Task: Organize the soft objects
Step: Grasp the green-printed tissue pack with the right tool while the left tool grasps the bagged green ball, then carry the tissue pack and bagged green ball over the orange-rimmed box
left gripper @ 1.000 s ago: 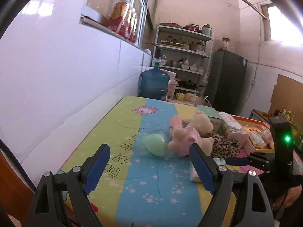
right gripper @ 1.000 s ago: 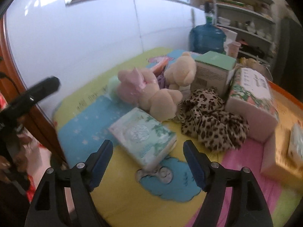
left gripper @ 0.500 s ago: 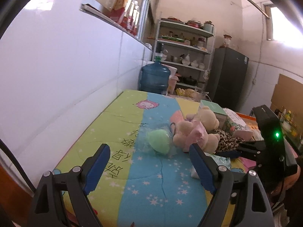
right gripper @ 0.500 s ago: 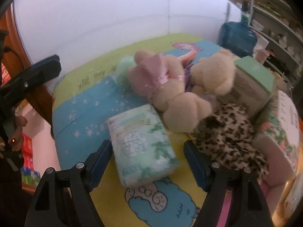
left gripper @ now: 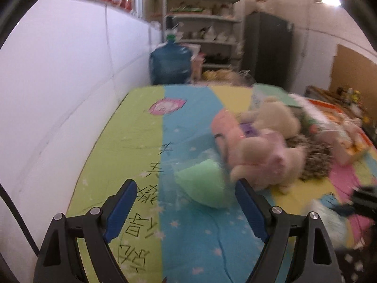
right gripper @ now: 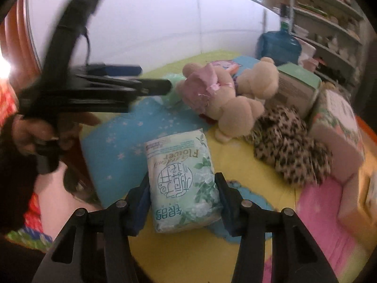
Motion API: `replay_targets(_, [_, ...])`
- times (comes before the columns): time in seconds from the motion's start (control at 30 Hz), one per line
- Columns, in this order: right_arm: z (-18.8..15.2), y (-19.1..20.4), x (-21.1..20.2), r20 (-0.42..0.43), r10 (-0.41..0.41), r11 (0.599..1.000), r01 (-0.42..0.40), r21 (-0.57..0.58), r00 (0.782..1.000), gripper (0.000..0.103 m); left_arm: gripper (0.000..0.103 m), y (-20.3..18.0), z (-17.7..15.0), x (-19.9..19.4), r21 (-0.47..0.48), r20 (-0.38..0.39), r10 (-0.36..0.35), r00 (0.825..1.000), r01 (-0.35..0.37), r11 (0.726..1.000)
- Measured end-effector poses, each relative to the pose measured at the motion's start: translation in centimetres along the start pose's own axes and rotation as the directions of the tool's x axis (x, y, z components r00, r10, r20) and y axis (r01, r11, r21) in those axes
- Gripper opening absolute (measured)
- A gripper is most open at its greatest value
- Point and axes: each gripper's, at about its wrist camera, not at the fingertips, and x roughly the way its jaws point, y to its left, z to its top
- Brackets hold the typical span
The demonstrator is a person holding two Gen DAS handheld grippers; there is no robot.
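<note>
Your right gripper (right gripper: 182, 194) is closing its fingers on the tissue pack (right gripper: 182, 184) near the mat's (right gripper: 235, 148) front edge. Your left gripper (left gripper: 186, 208) is hovering with fingers spread before the green bagged item (left gripper: 202, 186).

The right hand-held gripper (right gripper: 182, 195) has just been closing, and its pads now press both sides of the green tissue pack (right gripper: 181, 176) on the colourful surface (right gripper: 247, 176). Beyond lie plush bears (right gripper: 226, 99) and leopard-print cloth (right gripper: 289, 146); the left hand-held gripper (right gripper: 150, 80) reaches in, blurred.
</note>
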Motion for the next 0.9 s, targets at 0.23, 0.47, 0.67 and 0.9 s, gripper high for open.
replay_targets(0.23, [-0.4, -0.8, -2.1, 0.051, 0.034, 0.997, -0.037, 0.069, 0.998, 0.052, 0.073, 0.6, 1.0, 2.5, -0.101, -0.06, -0.062, 0.996, 0.055, 0.993])
replay_targets(0.47, [-1.1, -1.1, -3.1, 0.096, 0.028, 0.989, -0.042, 0.144, 0.995, 0.052, 0.049, 0.2, 0.3, 2.3, -0.132, -0.009, -0.078, 0.997, 0.077, 0.988])
replay_targets(0.67, [-1.6, -0.4, -4.3, 0.121, 0.013, 0.989, -0.031, 0.147, 0.993, 0.052, 0.048, 0.8, -0.8, 0.3, -0.192, 0.056, -0.078, 0.995, 0.087, 0.978])
replay_targets(0.9, [-1.2, -0.1, -5.2, 0.159, -0.032, 0.989, 0.008, 0.149, 0.987, 0.052, 0.048, 0.1, -2.3, -4.6, -0.201, 0.172, -0.02, 0.985, 0.055, 0.978])
